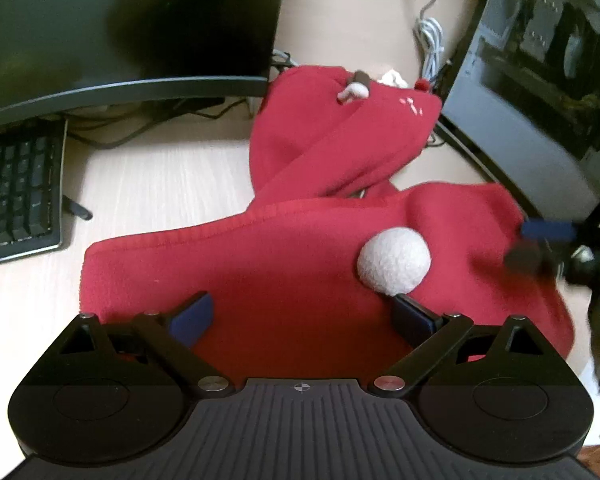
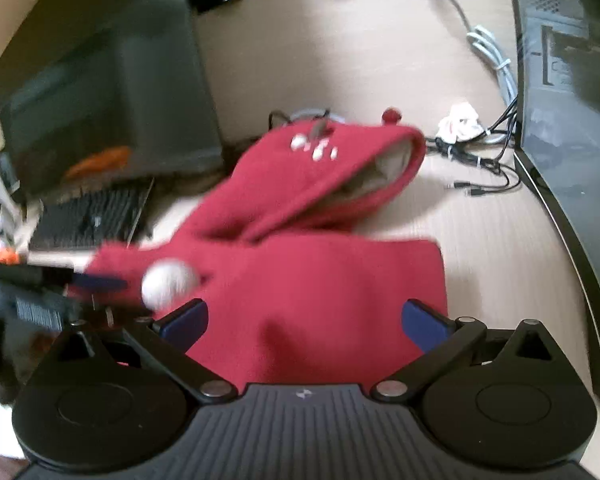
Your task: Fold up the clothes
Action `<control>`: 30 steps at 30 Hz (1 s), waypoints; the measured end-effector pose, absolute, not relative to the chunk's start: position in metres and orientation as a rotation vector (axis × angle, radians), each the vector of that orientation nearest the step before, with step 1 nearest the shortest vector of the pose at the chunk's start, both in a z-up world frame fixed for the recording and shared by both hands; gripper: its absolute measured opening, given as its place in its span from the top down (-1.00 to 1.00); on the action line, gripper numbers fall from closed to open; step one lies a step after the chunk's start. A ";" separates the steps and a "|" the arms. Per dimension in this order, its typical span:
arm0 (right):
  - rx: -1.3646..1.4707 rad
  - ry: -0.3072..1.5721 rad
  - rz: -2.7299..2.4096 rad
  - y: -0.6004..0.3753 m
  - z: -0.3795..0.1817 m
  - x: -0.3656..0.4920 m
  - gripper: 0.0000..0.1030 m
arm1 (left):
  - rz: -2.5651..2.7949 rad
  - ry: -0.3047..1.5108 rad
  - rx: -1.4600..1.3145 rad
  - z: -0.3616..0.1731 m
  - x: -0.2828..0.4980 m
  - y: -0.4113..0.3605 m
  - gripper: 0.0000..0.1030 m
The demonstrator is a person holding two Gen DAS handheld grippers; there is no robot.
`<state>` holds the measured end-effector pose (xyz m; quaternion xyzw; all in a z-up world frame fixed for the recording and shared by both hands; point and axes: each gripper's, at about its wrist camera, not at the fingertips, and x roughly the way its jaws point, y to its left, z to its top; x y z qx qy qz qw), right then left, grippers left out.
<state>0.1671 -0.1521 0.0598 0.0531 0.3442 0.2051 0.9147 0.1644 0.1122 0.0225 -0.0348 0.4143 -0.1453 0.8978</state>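
From your left wrist camera, your left gripper [image 1: 302, 318] has its jaws spread wide with nothing pinched; the blue pads [image 1: 192, 318] hover over the near part of the red fleece garment [image 1: 292, 264], which lies flat on the pale wooden desk [image 1: 160, 184] directly ahead of the tool. A white pompom [image 1: 394, 261] sits on the fabric just beyond the tool's right-hand finger. Further ahead, the garment's hood [image 1: 340, 136] stands up in a loose hump with small white stitched marks near its top. Off to the tool's left is a black keyboard [image 1: 16, 192] under a dark monitor [image 1: 120, 28]; to its right a second dark screen [image 1: 540, 80] leans in, and a white cable [image 1: 430, 36] trails across the desk behind the hood. At the far right edge you can see your other gripper [image 1: 540, 244], blurred, at the garment's edge.

From your right wrist camera, your right gripper [image 2: 304, 320] is likewise spread apart, gripping nothing, with the red fleece garment [image 2: 320, 288] lying under and ahead of its fingers. The hood [image 2: 332, 172] rises ahead, its pale lining showing at the opening. The pompom [image 2: 168, 282], blurred, lies just left of the tool's left-hand finger, and the left gripper [image 2: 96, 280] shows beside it as a smeared blue pad. A crumpled white scrap [image 2: 460, 124] and black cables [image 2: 480, 168] lie ahead to the right, beside a dark computer case [image 2: 572, 100].
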 end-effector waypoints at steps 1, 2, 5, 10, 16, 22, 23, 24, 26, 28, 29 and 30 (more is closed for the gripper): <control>0.113 0.713 0.417 -0.151 0.059 0.172 -1.00 | -0.296 0.858 -0.072 0.022 0.165 0.111 -0.92; 0.107 0.733 0.411 -0.149 0.053 0.177 -1.00 | -0.295 0.859 -0.073 0.021 0.165 0.112 -0.92; 0.051 0.796 0.385 -0.139 0.033 0.185 -1.00 | -0.294 0.861 -0.079 0.021 0.167 0.113 -0.93; 0.018 0.805 0.387 -0.135 0.029 0.185 -1.00 | -0.292 0.863 -0.073 0.020 0.166 0.111 -0.94; -0.053 0.743 0.448 -0.136 0.048 0.162 -1.00 | -0.296 0.870 -0.074 0.019 0.169 0.111 -0.96; -0.101 0.773 0.529 -0.135 0.042 0.132 -1.00 | -0.315 0.872 -0.083 0.013 0.178 0.107 -1.00; -0.101 0.791 0.520 -0.135 0.035 0.131 -1.00 | -0.325 0.872 -0.088 0.012 0.181 0.108 -1.00; -0.093 0.776 0.521 -0.137 0.031 0.129 -1.00 | -0.335 0.873 -0.098 0.012 0.183 0.109 -1.00; -0.079 0.770 0.521 -0.140 0.030 0.130 -1.00 | -0.356 0.878 -0.124 0.013 0.186 0.115 -1.00; -0.082 0.777 0.521 -0.140 0.034 0.132 -1.00 | -0.382 0.886 -0.156 0.021 0.183 0.125 -1.00; -0.086 0.777 0.519 -0.141 0.037 0.132 -1.00 | -0.393 0.888 -0.174 0.027 0.179 0.131 -1.00; -0.084 0.774 0.515 -0.142 0.041 0.134 -1.00 | -0.403 0.889 -0.193 0.034 0.174 0.138 -1.00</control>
